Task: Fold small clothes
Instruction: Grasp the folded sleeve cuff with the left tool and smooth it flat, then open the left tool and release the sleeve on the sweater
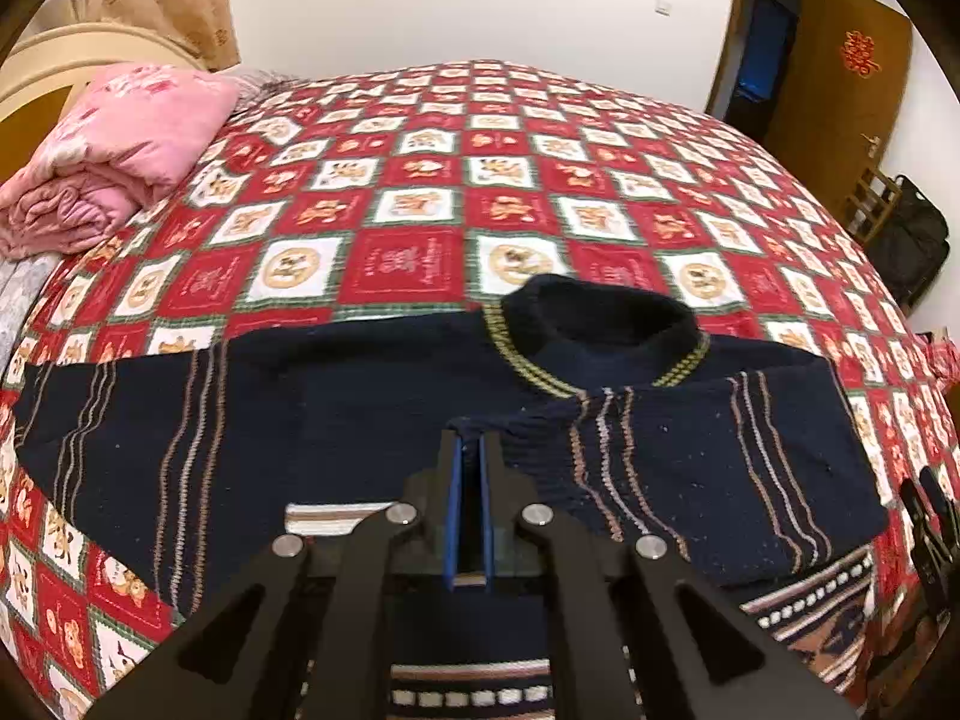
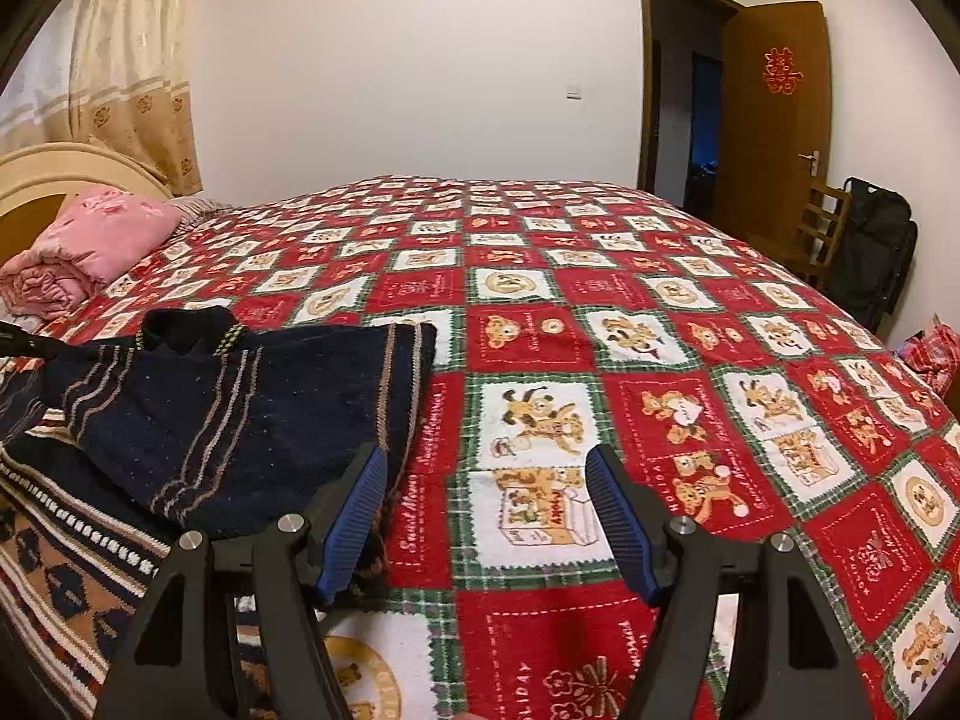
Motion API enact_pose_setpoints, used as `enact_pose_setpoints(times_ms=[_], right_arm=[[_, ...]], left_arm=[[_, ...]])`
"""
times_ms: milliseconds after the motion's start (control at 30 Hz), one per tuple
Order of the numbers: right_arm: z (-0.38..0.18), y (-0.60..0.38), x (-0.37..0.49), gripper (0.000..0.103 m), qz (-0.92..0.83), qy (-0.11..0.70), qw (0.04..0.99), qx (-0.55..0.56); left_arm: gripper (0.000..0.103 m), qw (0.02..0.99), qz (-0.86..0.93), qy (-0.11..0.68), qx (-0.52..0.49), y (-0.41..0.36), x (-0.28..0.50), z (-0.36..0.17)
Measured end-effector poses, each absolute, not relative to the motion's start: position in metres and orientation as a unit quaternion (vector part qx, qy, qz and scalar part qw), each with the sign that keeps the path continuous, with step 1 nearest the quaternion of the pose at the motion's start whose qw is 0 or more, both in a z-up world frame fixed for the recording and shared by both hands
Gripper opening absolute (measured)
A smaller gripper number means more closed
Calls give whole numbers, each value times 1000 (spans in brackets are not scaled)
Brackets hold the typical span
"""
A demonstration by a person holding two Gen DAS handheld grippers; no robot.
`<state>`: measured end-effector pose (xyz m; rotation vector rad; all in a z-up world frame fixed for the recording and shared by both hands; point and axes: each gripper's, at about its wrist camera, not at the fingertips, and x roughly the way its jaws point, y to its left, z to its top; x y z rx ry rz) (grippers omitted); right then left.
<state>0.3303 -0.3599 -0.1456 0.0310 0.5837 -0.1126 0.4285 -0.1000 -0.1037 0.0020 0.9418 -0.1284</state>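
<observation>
sweater (image 1: 372,420), navy knit with thin stripes, lies flat on the bed across the lower half of the left wrist view, collar (image 1: 600,330) toward the top, patterned hem at the bottom edge of the frame.

near: left gripper (image 1: 471,450) low centre, jaws shut down to a sliver. they seem to pinch the cuff of the sleeve (image 1: 540,438) that lies folded across the chest, just below the collar. the fabric bunches at the tips, but the contact itself is hidden, so read the hold as likely, not certain. gripper pitched steeply down at the cloth.

right wrist view: right gripper (image 2: 486,468) lower centre, jaws well apart, nothing between them. left finger (image 2: 354,516) overlaps the sweater's right edge, right finger (image 2: 618,516) is over bare bedspread (image 2: 660,360). pitched down more shallowly, hovering just off the garment's side.

step, my read: sleeve fold-in in progress, left side being laid across the body. the right-hand sleeve looks already folded in.

next move calls for: set the cuff flat, release, then take the hem or side edge for the body fold. right gripper needs to come in onto the fabric edge before closing.

far: pink quilt (image 1: 120,144) upper left, door (image 1: 840,90) upper right.
</observation>
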Motion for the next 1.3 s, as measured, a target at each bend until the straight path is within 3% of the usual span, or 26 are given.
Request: enact_pose_setpoints(times_ms=[200,500,533,600,633,667,800,833,867,900,1133,1300], right_arm=[[-147,-347,330,70,-30,290,956,-5],[-153,-339,331,70,-16,304,952,-12],[-153,-339,331,70,-16,304,952,-11],[-153,-339,331,70,-18,305,952,-11],[-153,-338,331,70,-18,306,952,-12],[-154,-338,331,70,-19,306,952,-13],[-153,-340,332,70,-19,305,952,-8],[-153,-342,333,70,-19,307,951,-6],[-154,-343,333,70,-19,309,951,-2],[-153,-344,333,70,-20,309,951,0],[-153,-349,333,70,-32,307,951,8],[-152,-318,327,70,23,293,955,-50]], left_arm=[[2,887,-28,460,-1,-81,437,-115],[4,877,-43,479,-14,-75,435,-136],[8,873,-49,485,-15,-80,434,-140],[35,863,-57,501,-25,-88,433,-147],[54,863,-57,502,-31,-91,431,-151],[59,864,-57,499,-32,-96,430,-154],[55,856,-55,514,6,-118,429,-173],[45,860,-56,507,11,-120,428,-173],[25,861,-67,503,18,-125,427,-171],[17,861,-76,503,20,-128,425,-168],[16,879,-81,469,32,-115,416,-135],[17,875,-60,478,34,-101,425,-149]])
